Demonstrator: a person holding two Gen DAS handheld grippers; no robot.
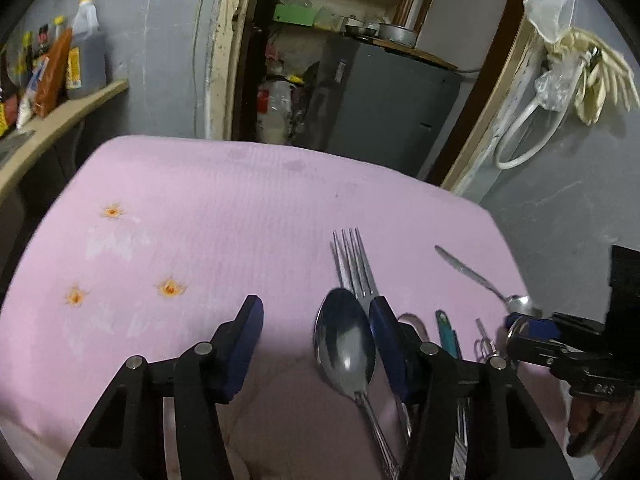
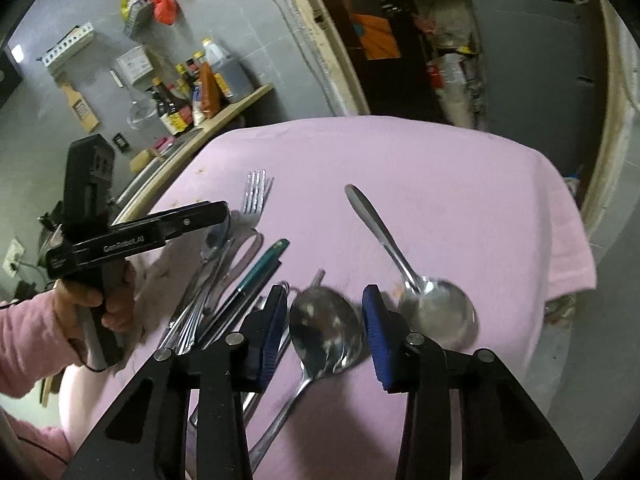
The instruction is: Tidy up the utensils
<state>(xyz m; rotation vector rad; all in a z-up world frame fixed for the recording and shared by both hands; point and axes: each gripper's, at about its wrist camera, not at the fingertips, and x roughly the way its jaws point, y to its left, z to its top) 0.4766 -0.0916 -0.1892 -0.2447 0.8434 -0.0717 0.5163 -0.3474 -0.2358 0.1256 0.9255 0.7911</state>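
Between the right hand-held gripper [image 2: 324, 332] fingers, spread apart, a spoon [image 2: 326, 330], unclamped

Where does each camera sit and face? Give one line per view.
Left wrist: on the left gripper, facing forward over the cloth at a fork; its open fingers and the right gripper show.
Right wrist: on the right gripper, facing down at a spoon; its open fingers and the left hand show.
Shared: cloth, fork.

Support: bench covered by a pink cloth [image 1: 240, 208], with three orange stains.
Utensils on cloth: steel four-tined fork [image 1: 354, 264]; large steel spoon [image 1: 346, 344]; second steel spoon [image 2: 404, 268]; teal-handled utensil [image 2: 260, 268].
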